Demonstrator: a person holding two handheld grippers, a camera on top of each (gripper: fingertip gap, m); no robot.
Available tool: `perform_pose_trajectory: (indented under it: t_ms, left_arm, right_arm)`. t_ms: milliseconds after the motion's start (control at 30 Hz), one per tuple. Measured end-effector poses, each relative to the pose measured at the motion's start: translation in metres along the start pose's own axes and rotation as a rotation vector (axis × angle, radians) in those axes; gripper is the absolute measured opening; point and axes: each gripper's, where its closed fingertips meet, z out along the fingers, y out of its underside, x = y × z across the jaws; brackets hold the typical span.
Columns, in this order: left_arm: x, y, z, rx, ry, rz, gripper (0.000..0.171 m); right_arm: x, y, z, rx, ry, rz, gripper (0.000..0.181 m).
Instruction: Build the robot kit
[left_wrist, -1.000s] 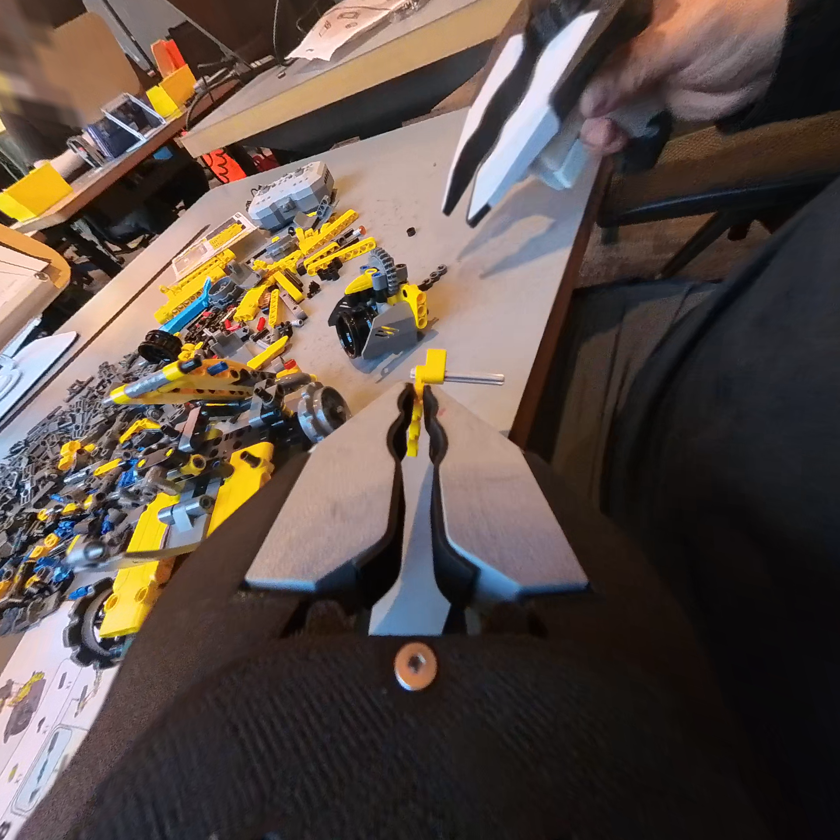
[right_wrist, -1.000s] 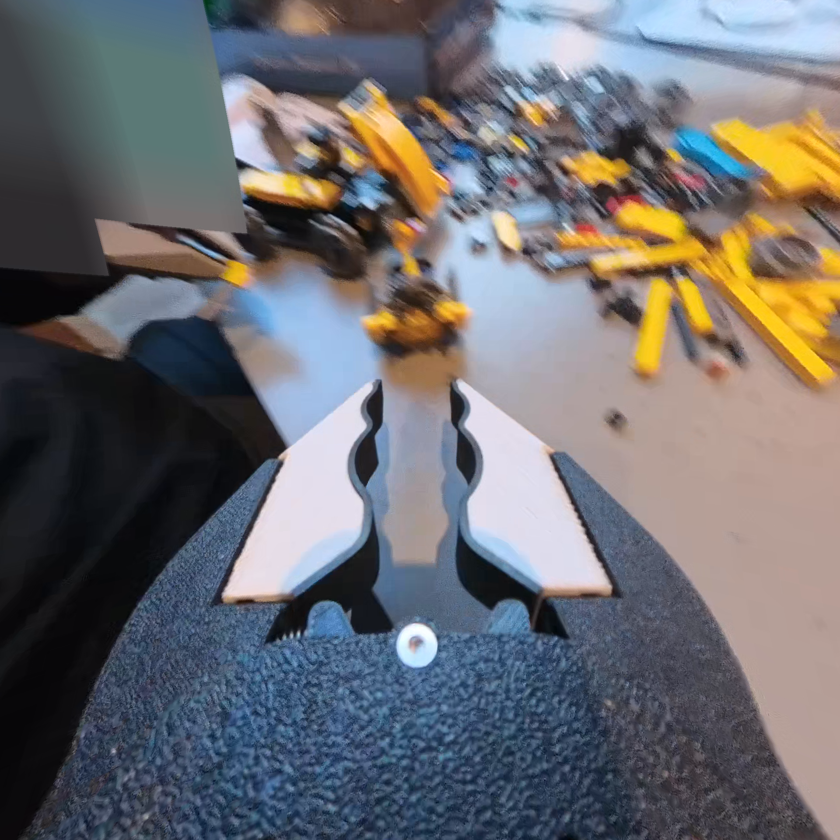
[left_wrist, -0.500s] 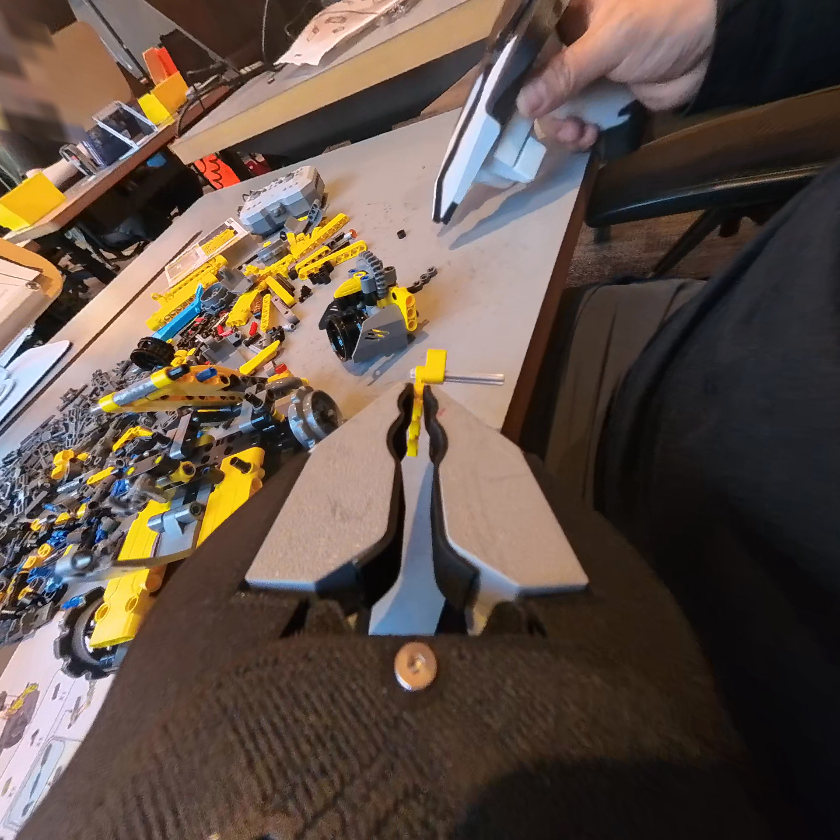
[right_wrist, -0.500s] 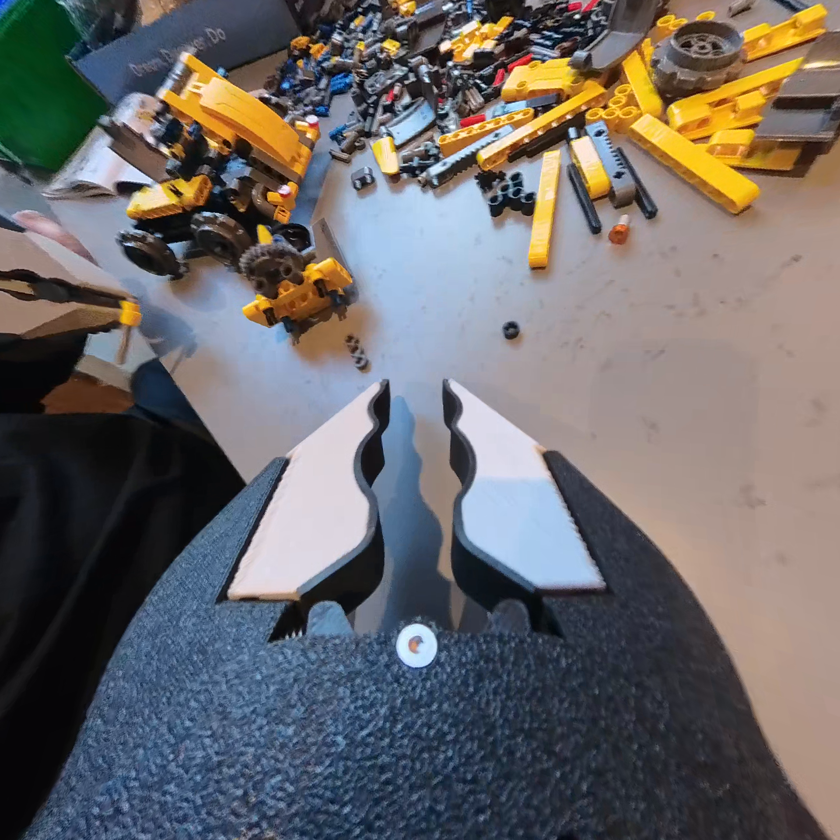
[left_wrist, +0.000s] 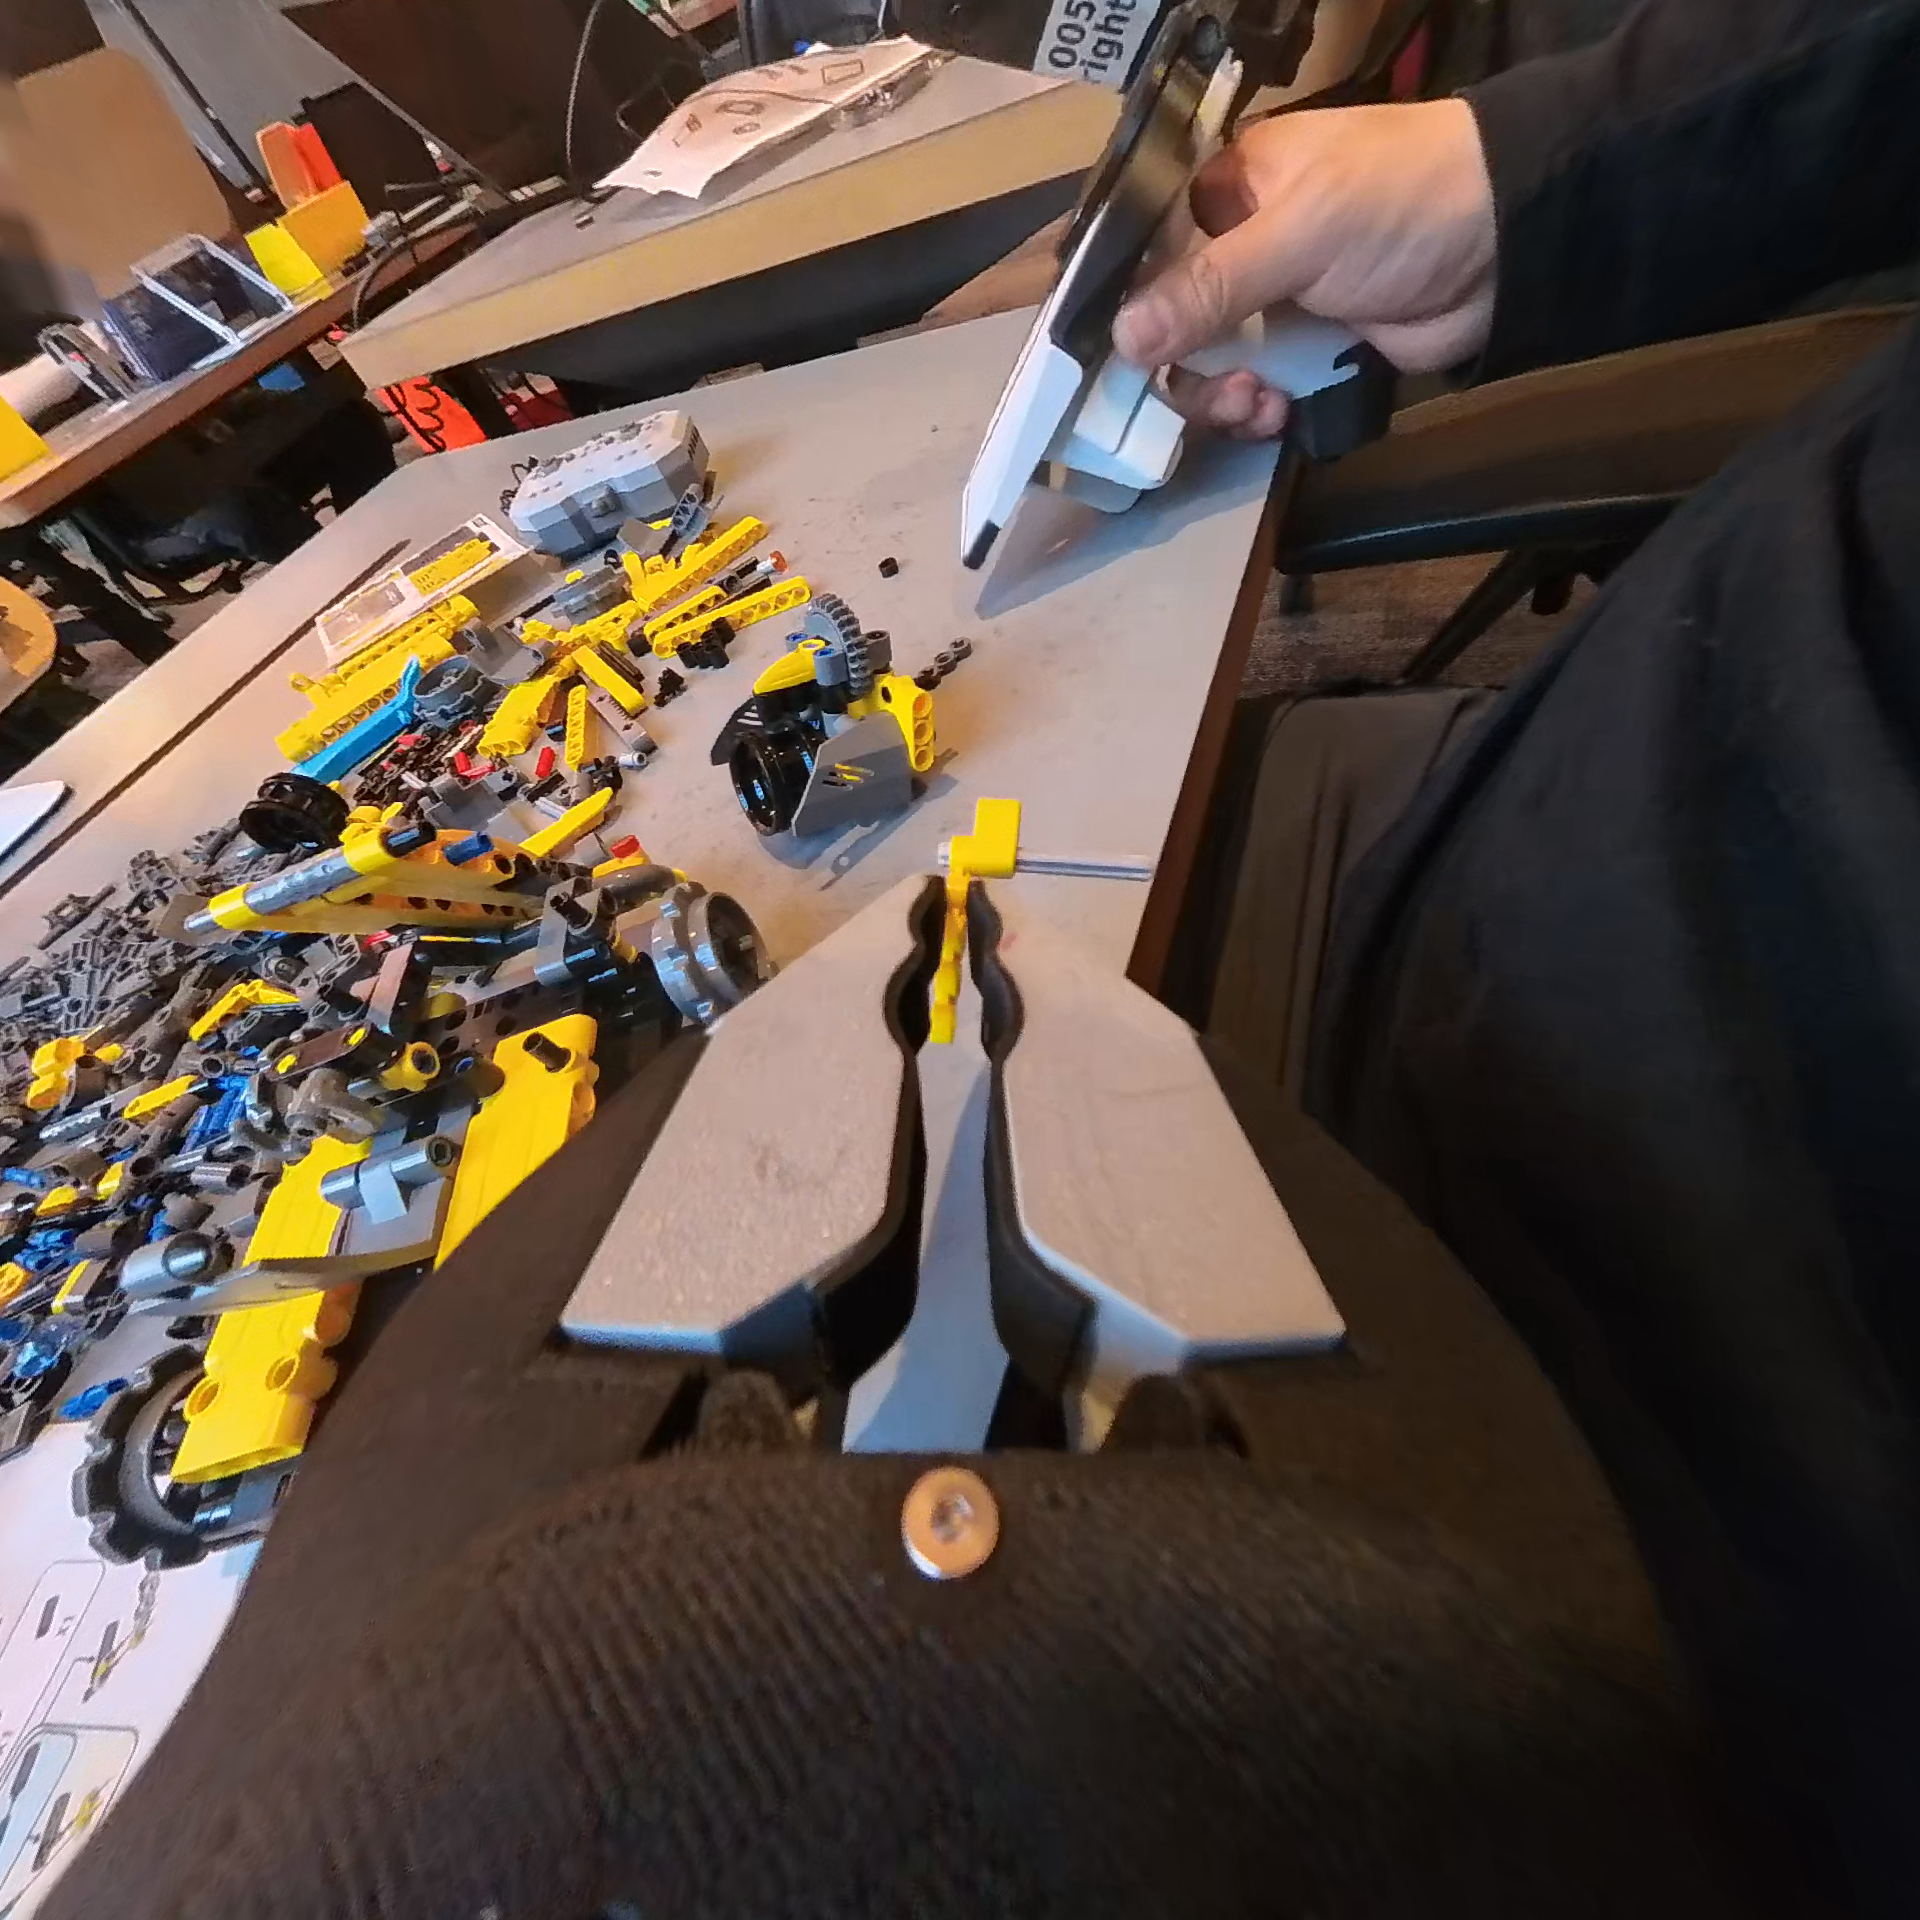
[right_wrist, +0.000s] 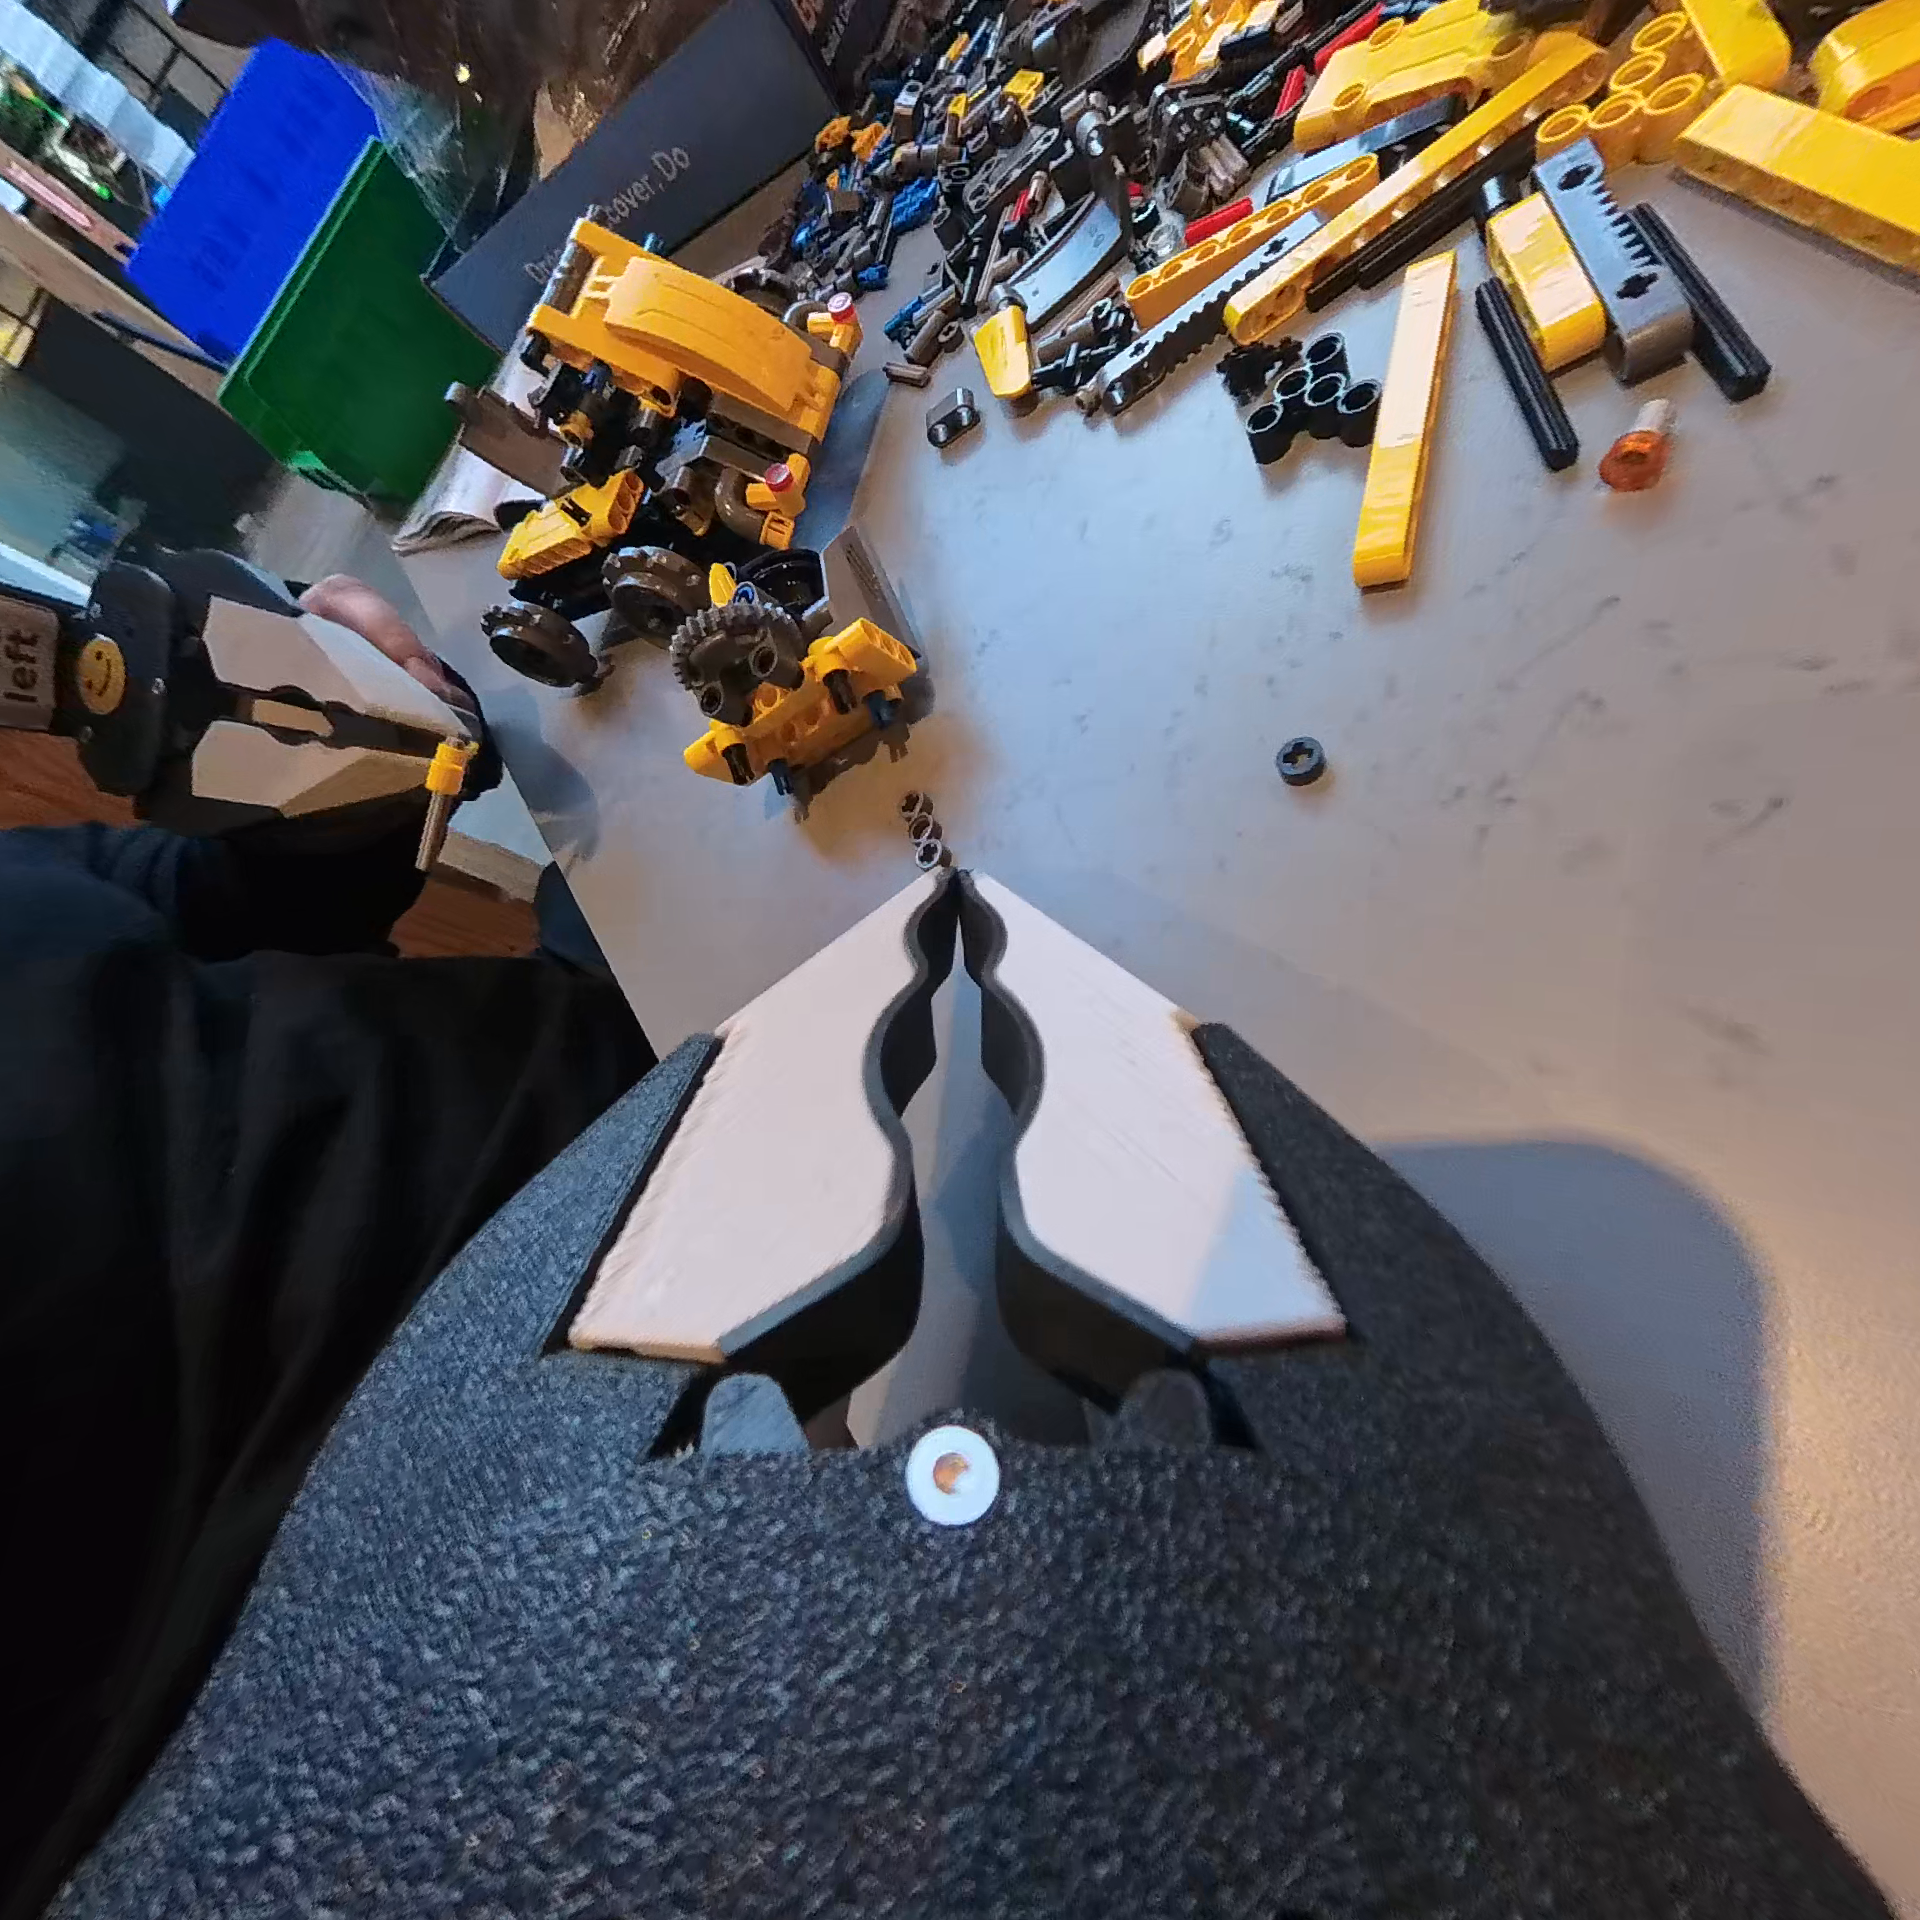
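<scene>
— Looking at the left hand-held gripper (left_wrist: 954, 914) first: it's clamped on a thin yellow piece (left_wrist: 951, 966), and a grey axle (left_wrist: 1081, 864) sticks out sideways from the piece's top block, pointing off toward the person's lap.

— Over the desk (left_wrist: 1091, 665) or off it?

— Right at the near edge, lifted clear of the surface. Its grip line runs up and away; the axle lies crosswise to that.

— And the right hand-held gripper (right_wrist: 957, 883)?

— Tips pinched together, nothing between them that I can see. It hangs low over the desk, and a short chain of dark connectors (right_wrist: 925, 828) lies just beyond the tips, close but apart.

— What's past that?

— A small yellow block with a grey gear (right_wrist: 795, 686), resting on the desk between the two grippers, a bit nearer the right one. Behind it sits the bigger yellow model (right_wrist: 675, 384), and to the right a spread of loose yellow beams (right_wrist: 1408, 416), black pins and one black bush (right_wrist: 1301, 760) on its own.

— Anything between right gripper and gear block?

— Only those connectors; otherwise bare desk.
</scene>
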Motion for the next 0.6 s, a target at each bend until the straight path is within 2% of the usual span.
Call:
perform_pose_trajectory:
  t_ms: [600]
  left_arm:
    - [0.0018,0.0022,0.0020,-0.012,0.003,-0.001,0.002]
  right_arm:
    - [0.0001,0.0003,-0.0002,0.008,0.024,-0.032,0.000]
